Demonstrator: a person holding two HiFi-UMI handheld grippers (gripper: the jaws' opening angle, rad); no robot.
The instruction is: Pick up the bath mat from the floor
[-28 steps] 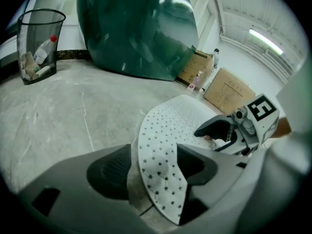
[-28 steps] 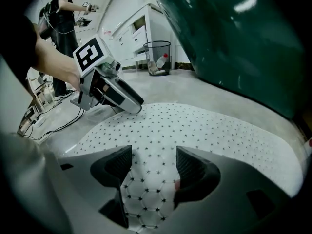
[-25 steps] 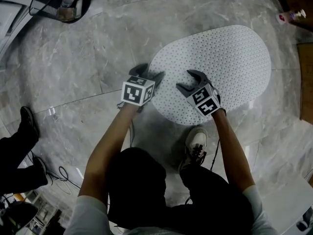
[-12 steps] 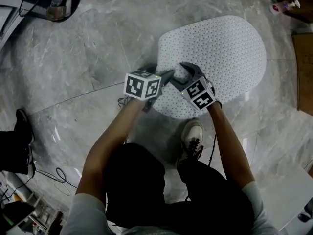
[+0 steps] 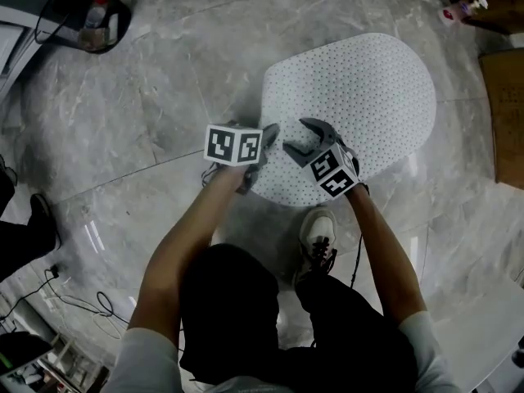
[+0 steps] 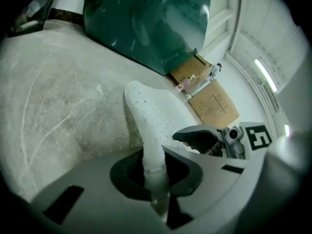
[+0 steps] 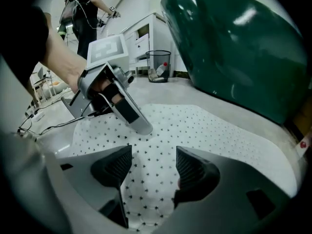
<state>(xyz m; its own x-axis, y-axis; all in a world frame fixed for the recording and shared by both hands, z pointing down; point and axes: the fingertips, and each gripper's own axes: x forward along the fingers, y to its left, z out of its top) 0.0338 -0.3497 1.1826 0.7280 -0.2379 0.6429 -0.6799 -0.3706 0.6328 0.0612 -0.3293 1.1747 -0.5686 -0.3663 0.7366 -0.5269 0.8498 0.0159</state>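
Note:
The white dotted bath mat (image 5: 360, 97) lies on the grey marble floor, its near left edge raised. My left gripper (image 5: 266, 137) is at that edge with its jaws closing. In the left gripper view the mat's rim (image 6: 151, 116) runs up from between the jaws and is pinched there by my left gripper (image 6: 156, 172). My right gripper (image 5: 299, 136) hovers just right of it over the mat's near end. In the right gripper view, my right gripper (image 7: 152, 167) is open, with flat mat (image 7: 204, 130) showing in the gap and neither pad touching it.
A dark green tub (image 7: 234, 48) stands beyond the mat. A wire bin (image 5: 82, 11) sits at the far left, with a bottle (image 5: 458, 11) and cardboard (image 5: 501, 113) at the right. The person's shoe (image 5: 318, 236) is next to the mat's near edge. Cables (image 5: 82, 301) trail at the lower left.
The left gripper went from open beside the mat's left edge to closed on it, and that edge has lifted. The two grippers have drawn closer together.

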